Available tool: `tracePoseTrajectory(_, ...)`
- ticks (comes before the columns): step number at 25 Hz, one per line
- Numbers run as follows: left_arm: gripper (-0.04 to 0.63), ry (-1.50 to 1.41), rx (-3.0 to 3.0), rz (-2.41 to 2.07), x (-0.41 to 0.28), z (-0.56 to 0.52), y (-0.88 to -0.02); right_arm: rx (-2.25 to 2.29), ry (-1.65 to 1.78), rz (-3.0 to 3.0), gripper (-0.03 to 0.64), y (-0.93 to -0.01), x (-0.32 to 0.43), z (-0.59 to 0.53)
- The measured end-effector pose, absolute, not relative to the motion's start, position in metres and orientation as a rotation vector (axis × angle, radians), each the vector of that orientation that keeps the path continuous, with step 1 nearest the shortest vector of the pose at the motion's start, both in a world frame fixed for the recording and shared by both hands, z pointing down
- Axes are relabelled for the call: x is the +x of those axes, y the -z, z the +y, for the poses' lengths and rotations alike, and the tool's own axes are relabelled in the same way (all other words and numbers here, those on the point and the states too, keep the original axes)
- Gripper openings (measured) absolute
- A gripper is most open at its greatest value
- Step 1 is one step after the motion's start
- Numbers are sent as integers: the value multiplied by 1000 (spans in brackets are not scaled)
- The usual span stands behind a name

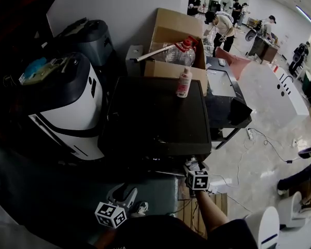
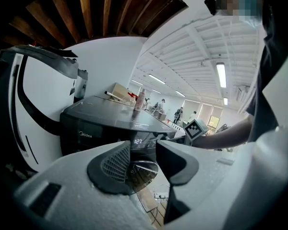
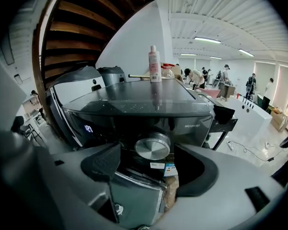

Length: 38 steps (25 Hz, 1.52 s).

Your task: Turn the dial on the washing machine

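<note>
The washing machine (image 1: 155, 113) is a dark front-loader standing between a white and black appliance (image 1: 67, 108) on its left and a low dark table (image 1: 223, 87) on its right. A pink-labelled bottle (image 1: 184, 82) stands upright at the far right edge of the machine's top, and a cardboard box (image 1: 171, 30) sits just behind that edge. The dial (image 3: 152, 146) is a round silver knob on the front control panel, right of the lit display (image 3: 89, 128) and above the door (image 3: 134, 195). The right gripper (image 3: 148, 163) is released: its jaws stand apart, one to either side of the dial, with a gap visible on each side, so nothing is grasped. The left gripper (image 2: 144, 163) is also released and empty, held off the front left corner of the machine and facing the panel and door glass. The right gripper's marker cube (image 2: 196, 128) shows at the front edge.
</note>
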<state>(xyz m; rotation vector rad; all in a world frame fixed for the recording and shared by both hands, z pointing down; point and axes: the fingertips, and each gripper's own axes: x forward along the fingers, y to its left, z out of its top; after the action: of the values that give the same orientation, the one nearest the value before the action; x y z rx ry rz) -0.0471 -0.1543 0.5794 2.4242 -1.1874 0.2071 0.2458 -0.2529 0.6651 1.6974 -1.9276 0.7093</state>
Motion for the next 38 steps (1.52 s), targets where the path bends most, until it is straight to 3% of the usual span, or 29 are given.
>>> tracePoseTrajectory(16,163,-259,2639,-738,-42,-198,-572,2135,-694,-2002,279,-576,194,-193)
tracePoseTrajectory(29,155,-194,2687,-621,-7,-152,-555,2165,-533,-2050,132,-524,169,-101)
tracePoseTrajectory(34,128,-189,2728,-613,7,-105,-542,2163,-486,-2107,23,-507,169,-52)
tracePoseTrajectory(38,89,-208,2737,-608,13,-65,-542,2148,-494,-2152,2,-505,166,-12)
